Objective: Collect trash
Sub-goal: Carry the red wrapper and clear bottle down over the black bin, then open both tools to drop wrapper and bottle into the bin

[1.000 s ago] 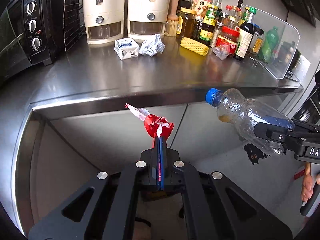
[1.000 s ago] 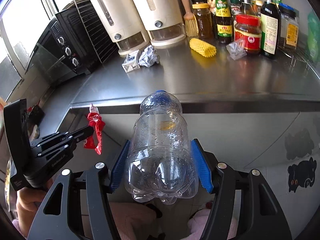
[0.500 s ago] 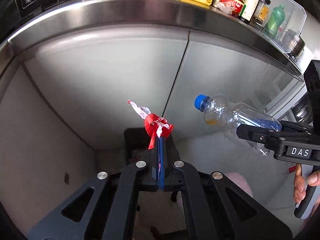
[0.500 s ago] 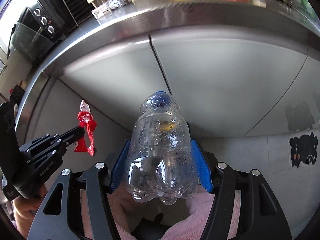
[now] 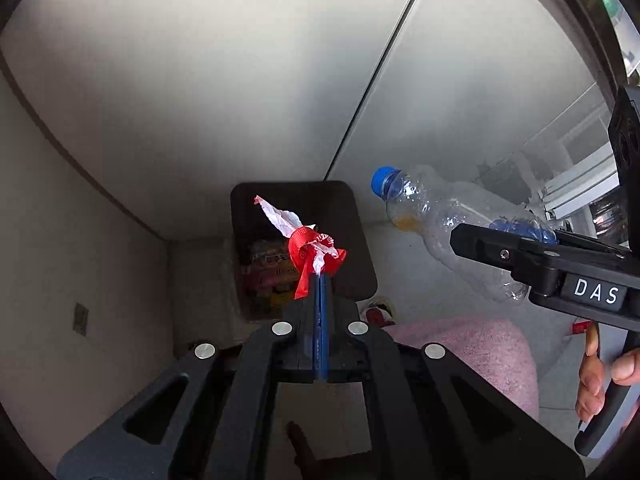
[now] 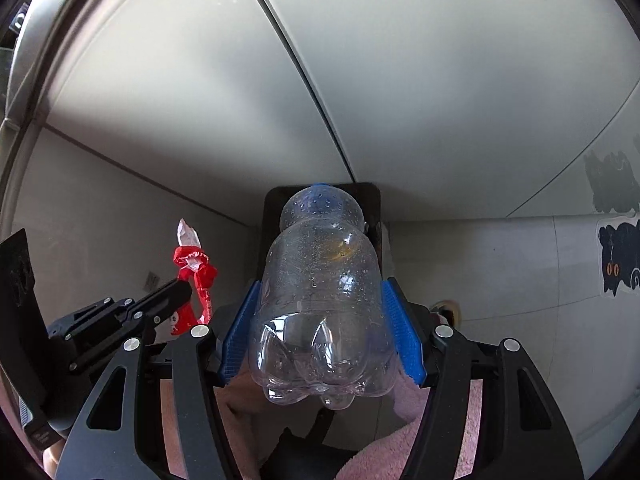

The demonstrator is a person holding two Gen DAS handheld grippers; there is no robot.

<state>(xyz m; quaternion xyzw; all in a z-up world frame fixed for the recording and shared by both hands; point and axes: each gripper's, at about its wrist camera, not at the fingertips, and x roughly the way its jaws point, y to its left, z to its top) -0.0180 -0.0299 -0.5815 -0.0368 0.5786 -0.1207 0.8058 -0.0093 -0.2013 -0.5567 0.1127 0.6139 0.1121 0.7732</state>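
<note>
My left gripper (image 5: 320,280) is shut on a crumpled red and white wrapper (image 5: 310,246), which hangs over the black trash bin (image 5: 362,236) on the floor below. The bin holds some colourful packaging. My right gripper (image 6: 320,312) is shut on a clear plastic bottle (image 6: 320,300) with a blue cap; its blue pads (image 6: 398,328) press both sides. In the right wrist view the bottle hides most of the bin (image 6: 370,200). The left wrist view shows the bottle (image 5: 440,220) to the right of the bin. The wrapper (image 6: 196,272) and left gripper (image 6: 178,290) appear at the left of the right wrist view.
Grey cabinet doors (image 5: 240,80) fill the background above the bin. A person's pink-clad legs (image 5: 460,344) are below the grippers, and a hand (image 5: 596,376) grips the right tool's handle. Black cat stickers (image 6: 618,264) mark the wall at the right.
Both grippers have dropped from countertop height down in front of the cabinet doors and tilted downward. The counter has left the view and the black bin has come into sight below.
</note>
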